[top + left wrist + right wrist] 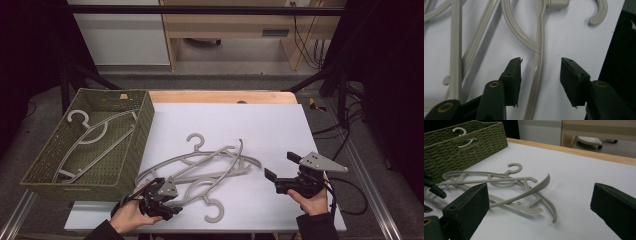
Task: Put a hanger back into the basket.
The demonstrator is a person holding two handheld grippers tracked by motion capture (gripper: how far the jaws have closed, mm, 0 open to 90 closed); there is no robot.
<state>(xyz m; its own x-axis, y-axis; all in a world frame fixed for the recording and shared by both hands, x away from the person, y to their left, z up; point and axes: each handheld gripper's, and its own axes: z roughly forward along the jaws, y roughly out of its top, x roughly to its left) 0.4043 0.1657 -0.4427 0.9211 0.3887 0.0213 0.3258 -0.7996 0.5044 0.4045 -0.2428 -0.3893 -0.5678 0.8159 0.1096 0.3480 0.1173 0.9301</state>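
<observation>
A tangle of several grey plastic hangers (210,167) lies on the white table top (260,125). One hook (196,141) points away from me and another hook (215,210) curls near the front edge. My left gripper (172,200) is at the pile's near left end. In the left gripper view it (540,60) is open, with a thin hanger arm (537,75) running between its jaws without touching them. My right gripper (281,165) is open to the right of the pile, with nothing between its jaws. In its own view it (540,188) faces the hangers (506,182).
A green woven basket (137,145) stands at the left of the table and holds more grey hangers (90,132). It is also in the right gripper view as the basket (481,140). Bare white table lies behind and right of the pile. A wooden edge (220,96) runs along the back.
</observation>
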